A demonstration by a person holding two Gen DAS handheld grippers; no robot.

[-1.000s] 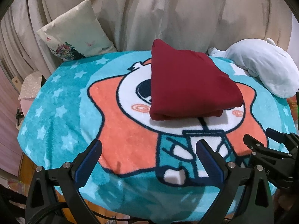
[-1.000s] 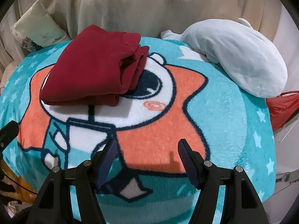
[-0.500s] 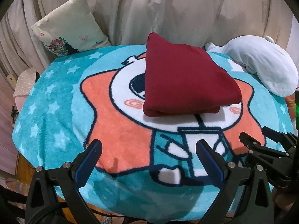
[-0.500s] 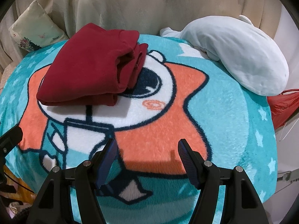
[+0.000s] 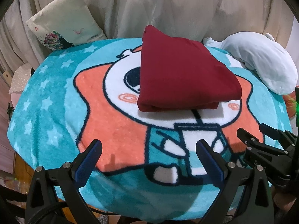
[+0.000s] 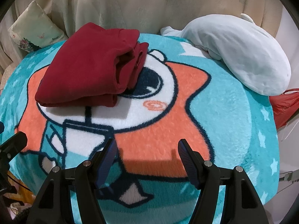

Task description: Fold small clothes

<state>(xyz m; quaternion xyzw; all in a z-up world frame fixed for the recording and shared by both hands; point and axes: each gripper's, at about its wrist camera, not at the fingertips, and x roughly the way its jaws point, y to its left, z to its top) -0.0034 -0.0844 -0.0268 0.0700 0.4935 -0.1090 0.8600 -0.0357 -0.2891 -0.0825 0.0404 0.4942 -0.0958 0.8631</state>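
Garment: I see a dark red garment (image 5: 184,74), folded into a thick bundle, lying on the far middle of the blanket over the cartoon figure's white face; its layered open edges face my right gripper's camera (image 6: 129,65).
Surface: a teal blanket (image 5: 46,100) with stars and an orange star-shaped cartoon character covers the surface.
Left gripper: my left gripper (image 5: 149,154) hovers over the near edge of the blanket, its blue-padded fingers spread wide apart, holding nothing, well short of the garment.
Right gripper: my right gripper (image 6: 146,154) also hangs above the near blanket edge, fingers apart and empty; it shows at the right edge of the left camera (image 5: 265,147).
Surroundings: a floral cushion (image 5: 63,22) sits at the far left, a pale plush toy (image 6: 233,52) at the far right, beige draped fabric (image 5: 168,5) behind.
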